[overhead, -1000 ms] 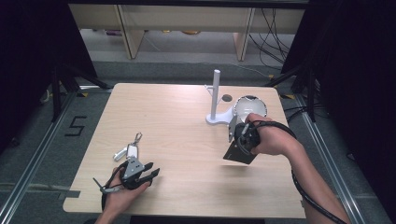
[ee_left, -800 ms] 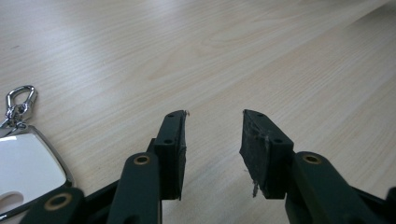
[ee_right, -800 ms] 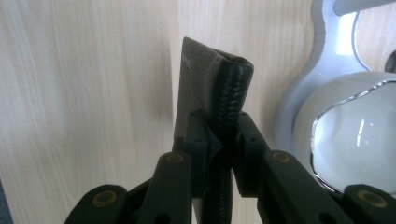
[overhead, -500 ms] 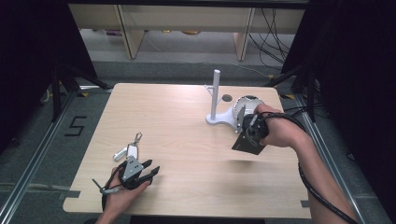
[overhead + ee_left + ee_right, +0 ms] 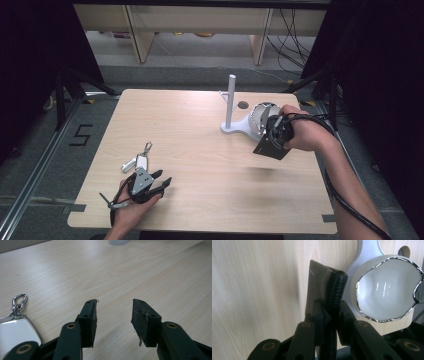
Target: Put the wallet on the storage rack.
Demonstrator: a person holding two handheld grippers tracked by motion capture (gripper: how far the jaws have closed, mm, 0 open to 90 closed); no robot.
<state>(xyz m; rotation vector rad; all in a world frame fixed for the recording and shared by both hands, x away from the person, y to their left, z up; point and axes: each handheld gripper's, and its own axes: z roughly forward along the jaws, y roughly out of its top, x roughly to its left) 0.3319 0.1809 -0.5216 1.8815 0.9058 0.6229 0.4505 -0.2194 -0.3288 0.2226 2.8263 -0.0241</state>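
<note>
The dark wallet (image 5: 329,287) is clamped edge-on in the right tool (image 5: 331,315), held above the counter (image 5: 210,160) just beside the white bowl-shaped stand (image 5: 387,290); the left tool (image 5: 113,320) has just been opening, nothing between its jaws, with the keyring (image 5: 140,161) close beside it.

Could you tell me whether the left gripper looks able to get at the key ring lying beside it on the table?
Probably yes: the left gripper has empty, parted jaws, and the key ring lies close beside it on the bare table, with nothing between them.
</note>
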